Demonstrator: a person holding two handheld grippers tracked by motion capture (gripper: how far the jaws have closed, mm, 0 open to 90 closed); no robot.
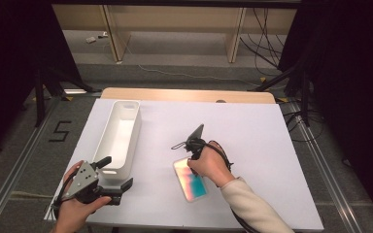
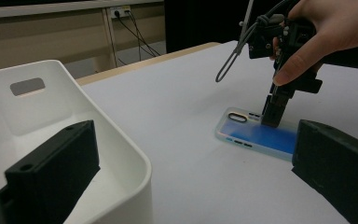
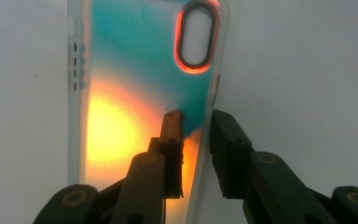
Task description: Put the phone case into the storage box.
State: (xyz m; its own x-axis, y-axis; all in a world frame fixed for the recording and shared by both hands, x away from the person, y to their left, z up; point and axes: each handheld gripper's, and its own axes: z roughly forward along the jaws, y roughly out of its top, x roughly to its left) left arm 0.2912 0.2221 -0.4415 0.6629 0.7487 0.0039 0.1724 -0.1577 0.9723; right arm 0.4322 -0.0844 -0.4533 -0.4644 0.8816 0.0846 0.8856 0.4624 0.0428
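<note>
- On the white counter (image 1: 252, 145), a little to the right of the middle, lies the phone case (image 1: 191, 180), flat, with its open side up and its camera hole toward the far end.
- Right tool (image 3: 195, 135) stands over one long edge of the case: one jaw is inside the shell, the other is outside on the counter, and the thin side wall is between them.
- Its jaws are narrow but I think not fully pressed yet; a small gap shows beside the wall, so the case is between them and not really held.
- Left tool (image 1: 108, 177) waits near the front of the counter with jaws wide apart and nothing in them, one jaw over the near corner of the white bin (image 1: 121, 127).
- The step now, as I judge it, is to take the case by this side wall.
- To do it well, the inside jaw should go down until it touches the floor of the shell, so the grip takes the full height of the wall.
- Close slowly and straight; the wall is soft and can bend or slip out if the tool is tilted.
- Lift only when both pads sit flat on the wall, and keep the case level, because a grip at one edge lets it swing.
</note>
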